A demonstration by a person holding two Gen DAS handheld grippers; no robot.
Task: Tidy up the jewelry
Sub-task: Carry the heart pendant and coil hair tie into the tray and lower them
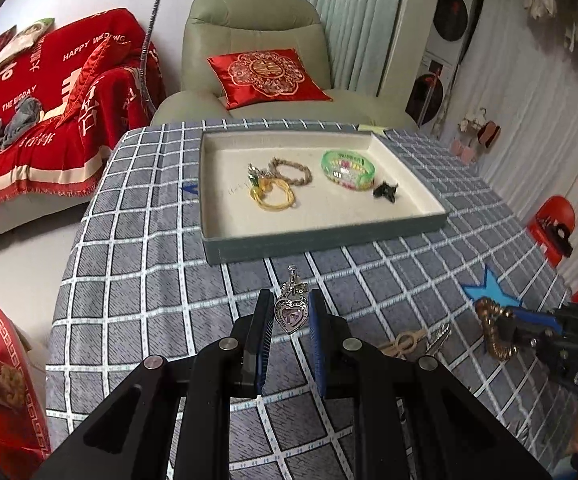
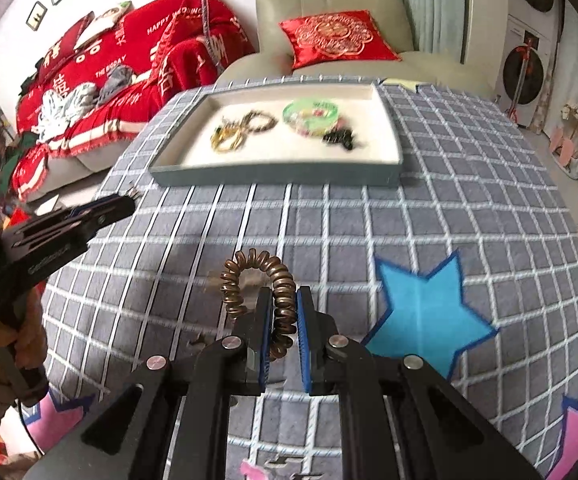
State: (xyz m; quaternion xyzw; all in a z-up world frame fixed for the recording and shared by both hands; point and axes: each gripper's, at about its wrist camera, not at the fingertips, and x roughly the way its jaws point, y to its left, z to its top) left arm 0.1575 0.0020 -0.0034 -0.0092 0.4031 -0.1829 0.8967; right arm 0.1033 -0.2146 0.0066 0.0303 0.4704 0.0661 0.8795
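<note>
My left gripper point(image 1: 291, 300) is shut on a silver heart pendant point(image 1: 290, 312) with a pink stone, held above the checked cloth just in front of the tray point(image 1: 321, 236). My right gripper point(image 2: 283, 296) is shut on a bronze spiral coil bracelet point(image 2: 279, 280), lifted over the cloth; it also shows in the left wrist view point(image 1: 493, 332). The cream-lined grey tray point(image 2: 273, 174) holds a gold bangle point(image 1: 273, 196), a beaded bracelet point(image 1: 291, 171), a green bangle point(image 1: 347, 169) and a black clip point(image 1: 385, 192).
A beige knot-shaped piece point(image 1: 403, 342) and a small silver clip point(image 1: 439, 338) lie on the cloth right of my left gripper. A blue star patch point(image 2: 425, 312) marks the cloth. A sofa with a red blanket and an armchair stand behind the table.
</note>
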